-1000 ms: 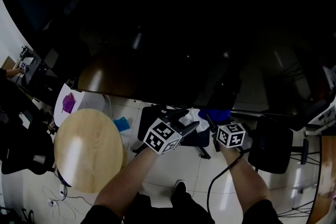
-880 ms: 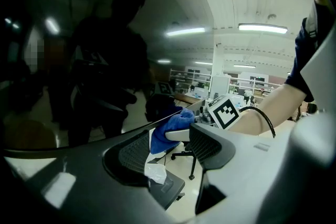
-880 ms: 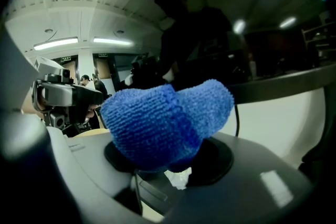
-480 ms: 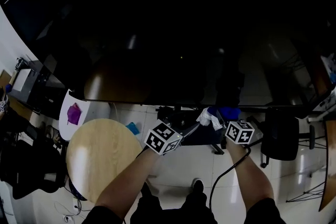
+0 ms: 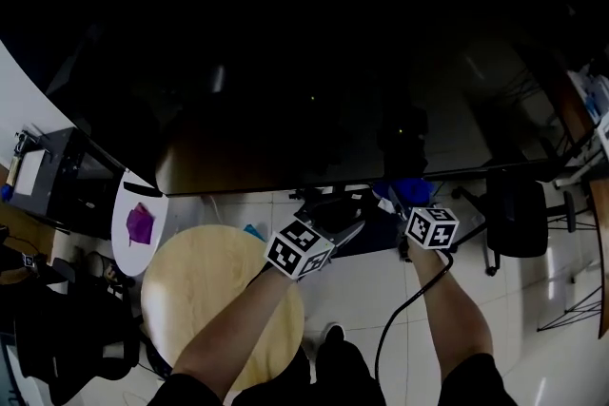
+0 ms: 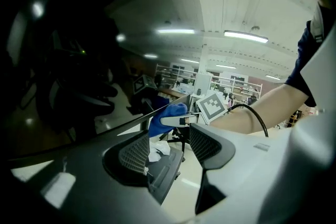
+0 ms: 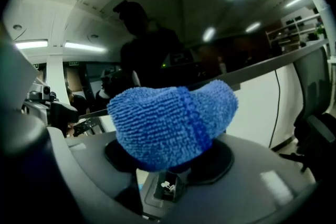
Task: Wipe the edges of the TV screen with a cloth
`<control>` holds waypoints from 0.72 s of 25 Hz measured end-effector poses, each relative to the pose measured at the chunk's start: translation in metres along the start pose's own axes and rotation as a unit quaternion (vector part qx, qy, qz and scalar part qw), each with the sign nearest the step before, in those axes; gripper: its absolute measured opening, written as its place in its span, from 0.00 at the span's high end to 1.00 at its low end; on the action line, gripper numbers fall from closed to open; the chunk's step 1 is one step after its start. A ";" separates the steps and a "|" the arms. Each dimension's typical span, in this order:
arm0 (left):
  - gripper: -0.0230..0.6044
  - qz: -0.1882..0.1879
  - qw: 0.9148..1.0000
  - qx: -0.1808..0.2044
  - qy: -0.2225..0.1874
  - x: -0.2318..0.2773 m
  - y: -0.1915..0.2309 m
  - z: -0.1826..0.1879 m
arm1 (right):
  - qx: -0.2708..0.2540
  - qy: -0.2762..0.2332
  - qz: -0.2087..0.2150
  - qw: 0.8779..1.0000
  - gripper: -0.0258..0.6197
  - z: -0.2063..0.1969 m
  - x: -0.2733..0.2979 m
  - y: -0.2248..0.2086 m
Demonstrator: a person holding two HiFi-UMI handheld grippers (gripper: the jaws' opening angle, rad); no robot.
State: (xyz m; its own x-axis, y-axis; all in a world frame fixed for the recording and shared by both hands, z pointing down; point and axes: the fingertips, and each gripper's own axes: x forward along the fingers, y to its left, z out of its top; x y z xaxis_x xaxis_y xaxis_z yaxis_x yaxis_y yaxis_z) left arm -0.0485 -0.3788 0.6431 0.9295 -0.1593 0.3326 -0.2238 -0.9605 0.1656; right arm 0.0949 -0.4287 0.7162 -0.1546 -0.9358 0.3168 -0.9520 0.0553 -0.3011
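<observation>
The dark TV screen (image 5: 314, 43) fills the upper head view; its lower edge (image 5: 285, 184) runs across the middle. My right gripper (image 5: 409, 202) is shut on a blue microfibre cloth (image 7: 173, 120), which bulges out between the jaws right at that lower edge (image 7: 273, 63); I cannot tell whether it touches. In the head view the cloth (image 5: 407, 190) shows just under the bezel. My left gripper (image 6: 168, 144) stands open beside it with nothing between its jaws, and from there the cloth (image 6: 167, 114) shows ahead.
A round wooden table (image 5: 224, 299) is at the lower left, a small white table (image 5: 140, 223) beyond it. The black TV stand base (image 6: 165, 165) with a crumpled white scrap (image 6: 157, 150) lies below the grippers. A black chair (image 5: 514, 214) stands at the right.
Both grippers have travelled sideways along the underside of the TV. The blue cloth has risen from below the bezel to its lower edge. The view has shifted, so the wooden table sits further right.
</observation>
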 end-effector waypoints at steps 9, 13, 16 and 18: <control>0.61 0.046 0.999 -0.021 -0.012 -0.029 0.024 -0.012 | -0.025 0.014 0.071 0.997 0.63 -0.015 0.030 0.076; 0.61 0.059 0.998 -0.027 -0.012 -0.051 0.033 -0.022 | -0.033 0.018 0.083 0.996 0.62 -0.019 0.044 0.102; 0.61 0.067 0.997 -0.035 -0.016 -0.068 0.045 -0.031 | -0.032 0.020 0.092 0.995 0.63 -0.023 0.052 0.121; 0.61 0.068 0.997 -0.035 -0.018 -0.081 0.052 -0.036 | -0.034 0.021 0.094 0.995 0.63 -0.027 0.058 0.137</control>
State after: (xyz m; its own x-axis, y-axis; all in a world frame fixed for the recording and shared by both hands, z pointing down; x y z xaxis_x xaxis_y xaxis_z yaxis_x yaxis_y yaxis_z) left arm -0.1458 -0.4079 0.6585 0.8987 -0.2969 0.3229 -0.3678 -0.9111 0.1860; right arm -0.0517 -0.4660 0.7176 -0.3404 -0.8916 0.2988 -0.9209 0.2519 -0.2975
